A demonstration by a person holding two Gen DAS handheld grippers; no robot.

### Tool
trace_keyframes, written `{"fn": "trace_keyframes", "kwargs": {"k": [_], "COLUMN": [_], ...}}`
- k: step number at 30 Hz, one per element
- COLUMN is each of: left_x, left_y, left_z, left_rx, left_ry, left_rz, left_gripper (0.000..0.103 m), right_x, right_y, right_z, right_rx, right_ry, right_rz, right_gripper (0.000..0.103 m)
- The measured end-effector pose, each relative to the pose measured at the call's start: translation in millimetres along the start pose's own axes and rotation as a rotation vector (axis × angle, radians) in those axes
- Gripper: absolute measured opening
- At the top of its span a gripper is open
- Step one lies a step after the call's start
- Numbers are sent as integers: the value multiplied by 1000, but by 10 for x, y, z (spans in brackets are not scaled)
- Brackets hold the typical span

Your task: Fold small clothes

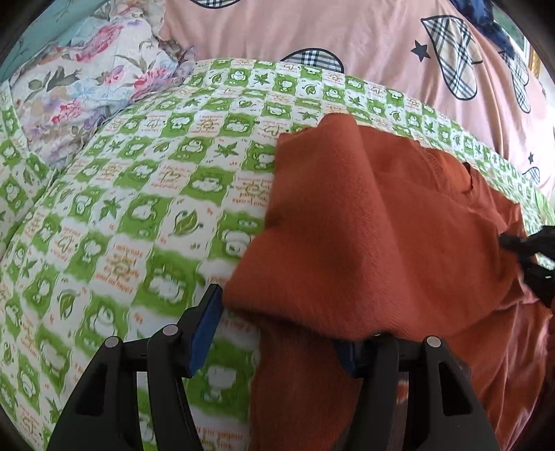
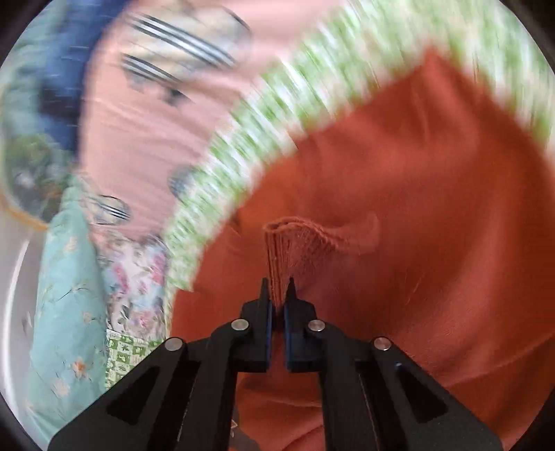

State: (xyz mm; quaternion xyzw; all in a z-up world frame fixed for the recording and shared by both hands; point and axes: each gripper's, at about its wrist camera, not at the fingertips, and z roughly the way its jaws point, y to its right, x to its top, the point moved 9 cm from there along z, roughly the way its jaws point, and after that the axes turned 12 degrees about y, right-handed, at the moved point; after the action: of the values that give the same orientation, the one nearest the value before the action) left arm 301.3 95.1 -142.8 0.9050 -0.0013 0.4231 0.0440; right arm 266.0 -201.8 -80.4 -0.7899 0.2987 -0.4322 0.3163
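Note:
An orange knit garment lies rumpled on a green-and-white checked sheet. My left gripper is open at the garment's near left edge. Its left blue pad stands bare over the sheet, and the cloth drapes over and hides its right fingertip. In the right wrist view my right gripper is shut on a bunched, ribbed edge of the orange garment. That gripper also shows in the left wrist view as a black shape at the garment's right side.
A pink quilt with plaid patches lies beyond the sheet. A floral quilt is bunched at the far left. Teal floral fabric and a dark blue cloth show at the left of the blurred right wrist view.

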Motion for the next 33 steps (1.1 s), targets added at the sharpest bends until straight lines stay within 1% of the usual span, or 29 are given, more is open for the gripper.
{"fn": "trace_keyframes", "kwargs": {"k": [1, 2, 3, 4, 7, 8, 10, 11, 13, 15, 17, 18, 19, 21, 22, 24, 25, 27, 29, 31, 33], "left_x": [5, 2, -10, -23, -24, -25, -28, -29, -25, -17, -11, -9, -8, -13, -11, -8, -7, -7, -9, -12, -18], "left_y": [-1, -5, -12, -21, -48, -58, -77, -95, -157, -237, -310, -348, -380, -417, -422, -419, -411, -411, -413, -415, -403], "left_z": [16, 32, 45, 51, 44, 42, 34, 25, 9, -7, -19, -23, -27, -32, -32, -35, -33, -28, -22, -21, -31], "left_rx": [5, 7, 9, 10, 19, 24, 28, 29, 17, -7, -31, -45, -61, -88, -94, -97, -96, -99, -105, -110, -111], "left_ry": [1, 0, -1, 0, 7, 7, 11, 15, 24, 34, 43, 48, 53, 57, 57, 58, 57, 57, 57, 56, 48], "left_rz": [0, -3, -8, -14, -29, -32, -43, -54, -103, -172, -231, -265, -296, -337, -342, -340, -337, -337, -339, -341, -334], "left_gripper": [59, 59, 60, 60, 60, 60, 60, 60, 59, 59, 59, 59, 59, 59, 59, 59, 59, 59, 59, 59, 59], "right_x": [94, 197, 259, 298, 290, 243, 159, 141, 147, 214, 237, 223, 197, 68, -6, -73, -82, -44, 17, 72, 86], "right_y": [-49, -61, -26, 66, 383, 518, 663, 680, 588, 378, 289, 312, 392, 648, 780, 891, 910, 949, 1003, 1030, 973], "right_z": [-126, -264, -336, -371, -339, -308, -261, -246, -251, -331, -370, -360, -341, -252, -235, -263, -302, -396, -509, -713, -927], "right_rx": [9, -1, -30, -68, -164, -187, -216, -215, -180, -121, -104, -128, -174, -262, -304, -342, -350, -392, -421, -417, -373], "right_ry": [45, 94, 114, 113, 89, 68, 44, 38, 50, 93, 106, 96, 74, -16, -59, -78, -73, -55, -38, -19, -7], "right_rz": [-36, -76, -106, -134, -151, -142, -130, -131, -141, -193, -240, -261, -281, -283, -287, -311, -323, -345, -326, -279, -256], "right_gripper": [6, 6, 6, 6, 6, 6, 6, 6, 6, 6, 6, 6, 7, 7, 7, 9, 11, 18, 18, 18, 19]}}
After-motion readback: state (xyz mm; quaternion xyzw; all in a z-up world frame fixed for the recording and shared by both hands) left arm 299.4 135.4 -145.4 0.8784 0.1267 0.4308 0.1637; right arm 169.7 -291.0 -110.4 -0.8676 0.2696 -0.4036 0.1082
